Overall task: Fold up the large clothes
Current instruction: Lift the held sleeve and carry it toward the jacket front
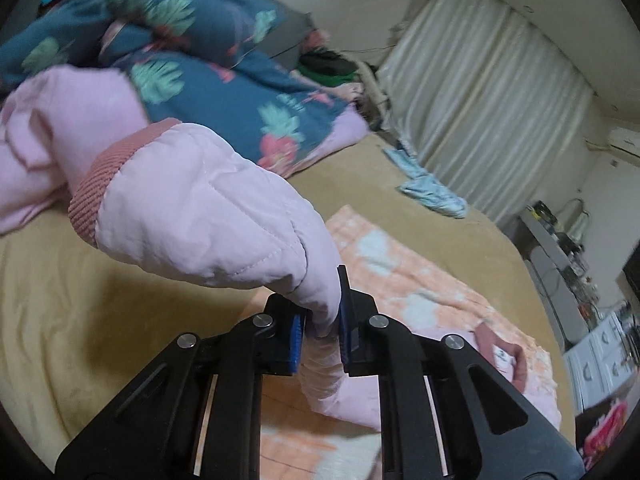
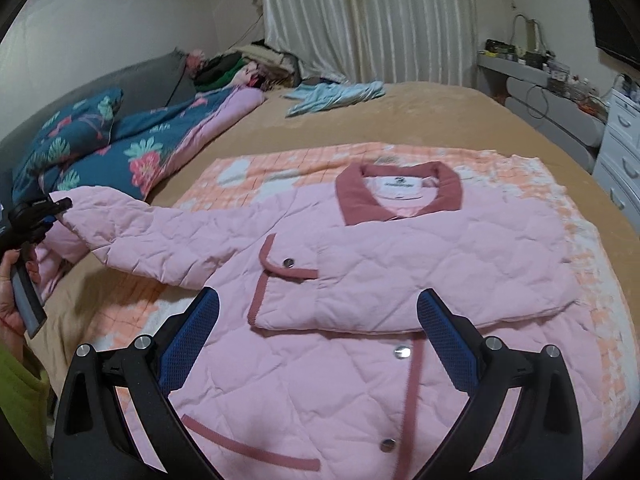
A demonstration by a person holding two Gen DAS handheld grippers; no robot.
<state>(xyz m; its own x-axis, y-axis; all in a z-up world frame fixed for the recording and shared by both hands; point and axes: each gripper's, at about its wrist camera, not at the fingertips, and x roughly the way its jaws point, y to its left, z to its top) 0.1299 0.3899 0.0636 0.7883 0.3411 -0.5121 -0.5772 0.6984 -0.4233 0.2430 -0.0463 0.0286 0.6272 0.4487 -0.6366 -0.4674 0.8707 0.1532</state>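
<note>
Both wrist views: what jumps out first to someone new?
The pink quilted jacket dominates, spread front-up on an orange checked blanket on the bed, one sleeve already folded across its chest. The left claw is shut on the other sleeve and holds it up off the bed at the jacket's left side. The right claw hangs open above the jacket's lower front, gripping nothing.
</note>
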